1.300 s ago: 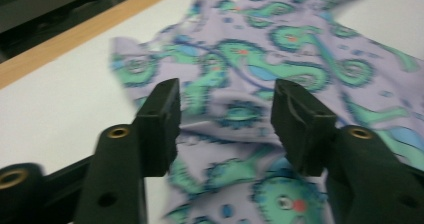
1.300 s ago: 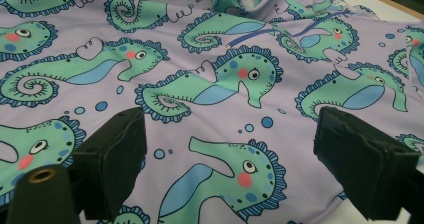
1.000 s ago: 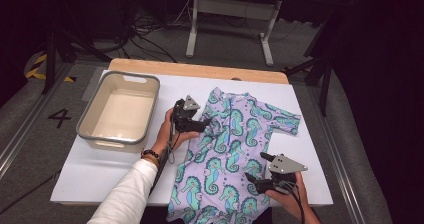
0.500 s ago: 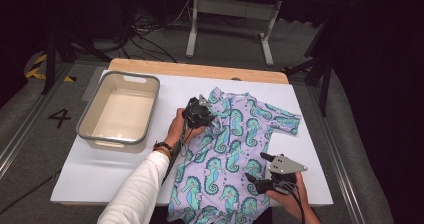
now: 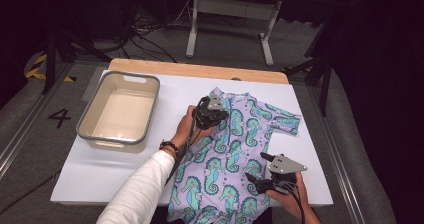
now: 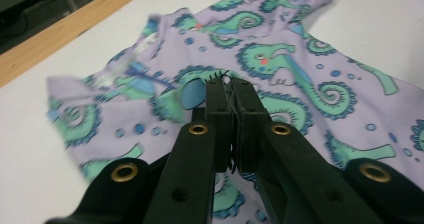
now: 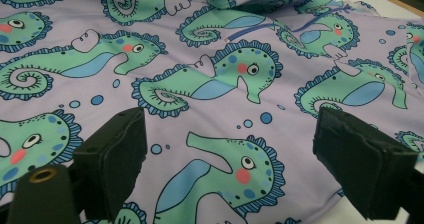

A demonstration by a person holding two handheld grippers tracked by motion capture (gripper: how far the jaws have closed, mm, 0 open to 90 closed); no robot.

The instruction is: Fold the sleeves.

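A lilac shirt [image 5: 235, 149] printed with green seahorses lies spread on the white table top [image 5: 75, 179], its hem hanging over the near edge. My left gripper [image 5: 216, 120] sits over the shirt's upper left part, near the collar. In the left gripper view its jaws [image 6: 230, 84] have just been closing and now pinch a raised fold of the shirt [image 6: 300, 69]. My right gripper [image 5: 255, 168] hovers low over the shirt's lower right part. Its jaws [image 7: 235, 149] stand wide apart above the flat fabric [image 7: 215, 84], with nothing gripped.
A grey-rimmed beige tub [image 5: 82, 129] stands on the table's left side. A strip of wooden table edge [image 5: 200, 70] runs along the far side. Beyond it lie a dark floor, cables and a white stand [image 5: 267, 34].
My left hand has moved right, from the shirt's left edge onto the fabric, and its jaws have closed on a fold. The right gripper has stayed still.
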